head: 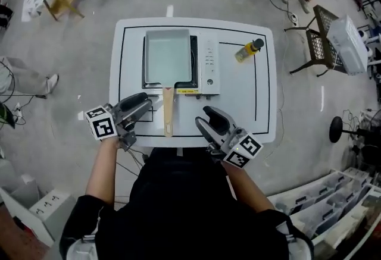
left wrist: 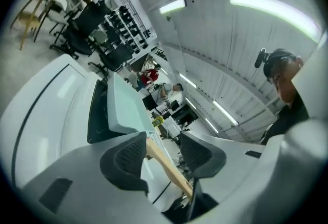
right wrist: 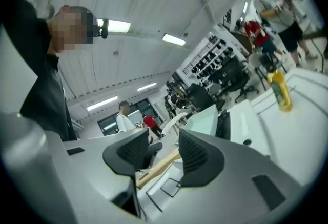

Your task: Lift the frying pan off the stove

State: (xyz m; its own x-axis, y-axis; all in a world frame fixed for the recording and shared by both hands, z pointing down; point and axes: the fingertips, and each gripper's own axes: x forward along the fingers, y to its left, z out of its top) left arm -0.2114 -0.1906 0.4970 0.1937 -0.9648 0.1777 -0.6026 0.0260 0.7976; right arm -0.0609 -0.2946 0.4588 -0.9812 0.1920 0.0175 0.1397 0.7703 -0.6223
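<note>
- Head view: frying pan (head: 168,56) sits on stove (head: 208,65) at 12. Its handle (head: 168,111) runs 12-6 toward me. L claw (head: 144,105) is just at the handle's 9, nearer than R claw (head: 204,117) at 3.
- Left gripper view: jaws apart, handle in gap, no pinch.
- Right gripper view: jaws apart, empty.

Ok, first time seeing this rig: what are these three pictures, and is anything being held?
There is no robot here: a person holds a two-jaw gripper in each hand. The head view looks down from the person's head. The other two views ride on the grippers and look along their jaws. On the white table a portable stove carries a rectangular frying pan, its wooden handle pointing towards the person. A yellow bottle is nearby. The left gripper and right gripper flank the handle, jaws apart, holding nothing.
</note>
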